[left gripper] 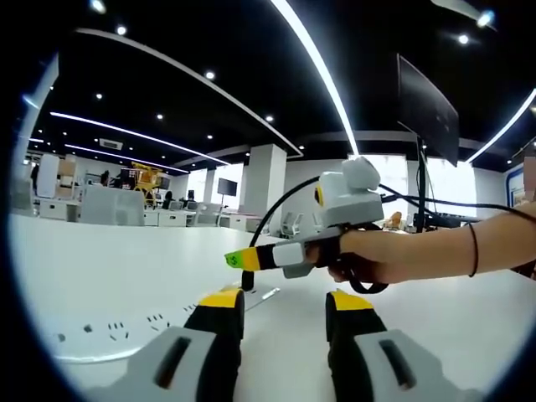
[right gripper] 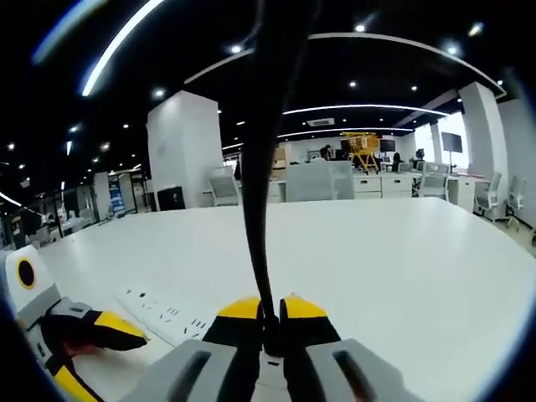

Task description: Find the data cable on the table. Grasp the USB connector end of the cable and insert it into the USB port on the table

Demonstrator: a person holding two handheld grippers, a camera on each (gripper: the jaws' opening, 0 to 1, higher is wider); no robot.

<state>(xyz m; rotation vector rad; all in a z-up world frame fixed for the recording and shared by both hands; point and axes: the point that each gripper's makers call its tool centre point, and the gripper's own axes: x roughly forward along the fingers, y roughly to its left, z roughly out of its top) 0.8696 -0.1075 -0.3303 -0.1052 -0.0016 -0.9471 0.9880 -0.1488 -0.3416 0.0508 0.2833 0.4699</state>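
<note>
My right gripper (right gripper: 270,311) is shut on the black data cable (right gripper: 258,184), which rises straight up from between its jaws. In the left gripper view a hand holds the right gripper (left gripper: 239,258) above the white table (left gripper: 126,268). The cable (left gripper: 280,205) arcs back over it, and a short black end with a silver tip (left gripper: 261,291) hangs just below its jaws. My left gripper (left gripper: 286,300) is open with nothing between its fingers, close under the right one. The white socket strip (right gripper: 167,314) lies flat on the table, left of my right jaws. It also shows as the strip (left gripper: 109,328) at lower left.
The left gripper (right gripper: 84,331) lies low at the left in the right gripper view. A dark monitor on a stand (left gripper: 427,109) rises behind the hand. Desks and chairs (right gripper: 335,180) stand beyond the table's far edge.
</note>
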